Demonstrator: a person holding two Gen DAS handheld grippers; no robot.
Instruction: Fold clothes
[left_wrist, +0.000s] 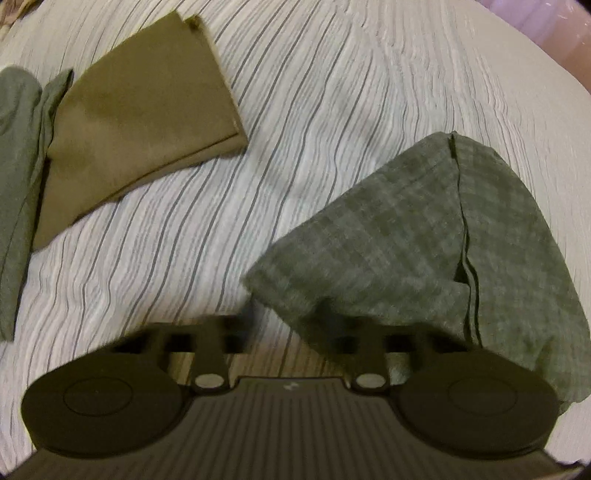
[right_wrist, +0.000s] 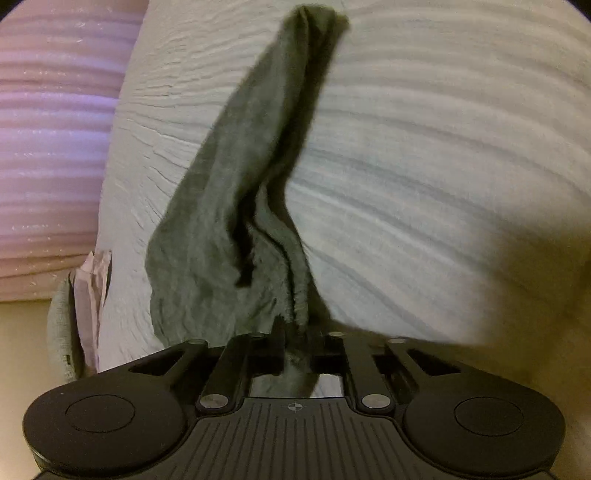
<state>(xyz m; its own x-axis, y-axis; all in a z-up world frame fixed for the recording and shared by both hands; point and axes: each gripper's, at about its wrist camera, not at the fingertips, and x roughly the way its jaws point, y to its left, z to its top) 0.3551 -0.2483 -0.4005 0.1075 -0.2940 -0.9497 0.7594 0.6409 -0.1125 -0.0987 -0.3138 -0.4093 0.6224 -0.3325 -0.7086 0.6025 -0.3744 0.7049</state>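
A grey checked cloth (left_wrist: 424, 229) lies partly folded on the striped white bedsheet (left_wrist: 295, 110), to the right in the left wrist view. My left gripper (left_wrist: 288, 321) is open at the cloth's near left corner; the cloth's edge drapes over the right finger, and bare sheet shows between the fingers. In the right wrist view the same grey cloth (right_wrist: 236, 206) stretches away from me in a long bunched strip over the bedsheet (right_wrist: 424, 147). My right gripper (right_wrist: 297, 332) is shut on the near end of it.
A folded olive cloth (left_wrist: 140, 122) lies at the upper left, with a grey-green garment (left_wrist: 18, 166) beside it at the left edge. The bed's edge meets a pink ribbed surface (right_wrist: 55, 147) on the left, where a pale pink scrap (right_wrist: 90, 295) sticks up.
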